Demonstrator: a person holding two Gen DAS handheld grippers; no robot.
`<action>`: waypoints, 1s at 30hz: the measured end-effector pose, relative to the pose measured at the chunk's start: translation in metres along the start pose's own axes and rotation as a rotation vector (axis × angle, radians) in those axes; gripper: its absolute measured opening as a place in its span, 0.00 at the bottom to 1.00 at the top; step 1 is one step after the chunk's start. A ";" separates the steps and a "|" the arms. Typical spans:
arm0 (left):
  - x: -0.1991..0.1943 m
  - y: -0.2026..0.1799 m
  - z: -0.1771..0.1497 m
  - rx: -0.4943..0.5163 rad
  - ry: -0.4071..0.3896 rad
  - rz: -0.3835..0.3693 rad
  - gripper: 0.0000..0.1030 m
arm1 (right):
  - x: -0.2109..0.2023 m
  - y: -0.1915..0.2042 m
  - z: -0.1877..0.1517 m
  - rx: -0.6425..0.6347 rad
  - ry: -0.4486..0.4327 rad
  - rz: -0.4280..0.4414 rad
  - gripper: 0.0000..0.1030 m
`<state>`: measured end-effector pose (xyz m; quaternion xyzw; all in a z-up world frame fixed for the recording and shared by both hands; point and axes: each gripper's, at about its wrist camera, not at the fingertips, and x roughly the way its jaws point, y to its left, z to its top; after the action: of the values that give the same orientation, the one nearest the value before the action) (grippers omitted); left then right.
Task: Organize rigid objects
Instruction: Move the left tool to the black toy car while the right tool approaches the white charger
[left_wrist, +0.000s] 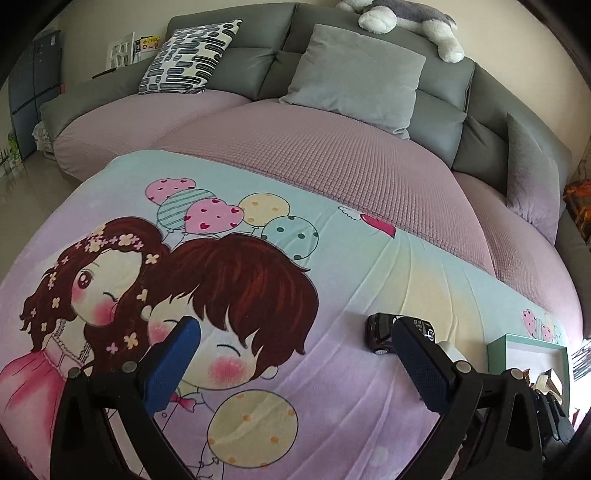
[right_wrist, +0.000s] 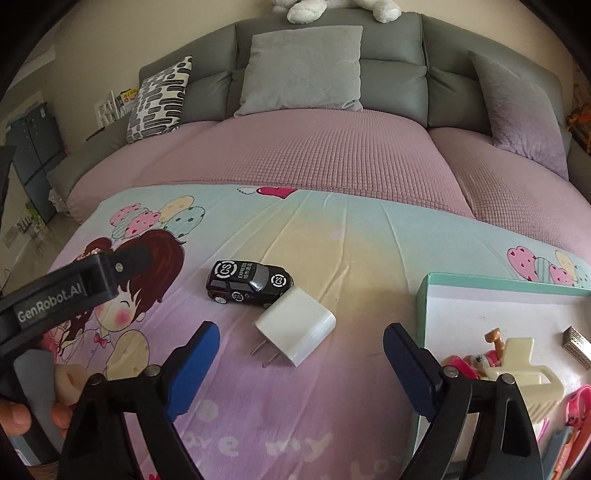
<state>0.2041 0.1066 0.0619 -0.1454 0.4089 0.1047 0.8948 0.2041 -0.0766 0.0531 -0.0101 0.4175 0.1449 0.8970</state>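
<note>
Charger (right_wrist: 295, 326), white wall plug, lies loose on cartoon blanket (right_wrist: 332, 424) w/ black toy car (right_wrist: 249, 282) touching at its 11 o'clock. Teal-rimmed box (right_wrist: 436, 280) at 3 o'clock already holds comb, pink bits etc., so approx. two items left. Prongs point 7 o'clock; car's long axis runs 10-to-4. Right gripper (right_wrist: 299, 354) wide, empty, charger between jaws' line. Left gripper (left_wrist: 293, 345) wide, empty.

Black toy car (right_wrist: 250, 285) with white logos, white charger (right_wrist: 295, 326), cartoon-print pastel blanket (right_wrist: 332, 236), teal-rimmed box (right_wrist: 480, 281)
</note>
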 end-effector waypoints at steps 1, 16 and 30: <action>0.003 0.000 0.002 0.001 -0.005 0.001 1.00 | 0.004 -0.001 0.001 0.006 0.004 -0.005 0.88; 0.024 -0.018 -0.006 0.027 0.036 -0.134 1.00 | 0.028 0.001 -0.009 -0.008 0.036 0.014 0.81; 0.039 -0.043 -0.013 0.101 0.060 -0.189 1.00 | 0.034 0.002 -0.012 -0.004 0.036 -0.017 0.72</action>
<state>0.2338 0.0646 0.0316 -0.1412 0.4245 -0.0054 0.8943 0.2154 -0.0673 0.0199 -0.0180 0.4331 0.1379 0.8906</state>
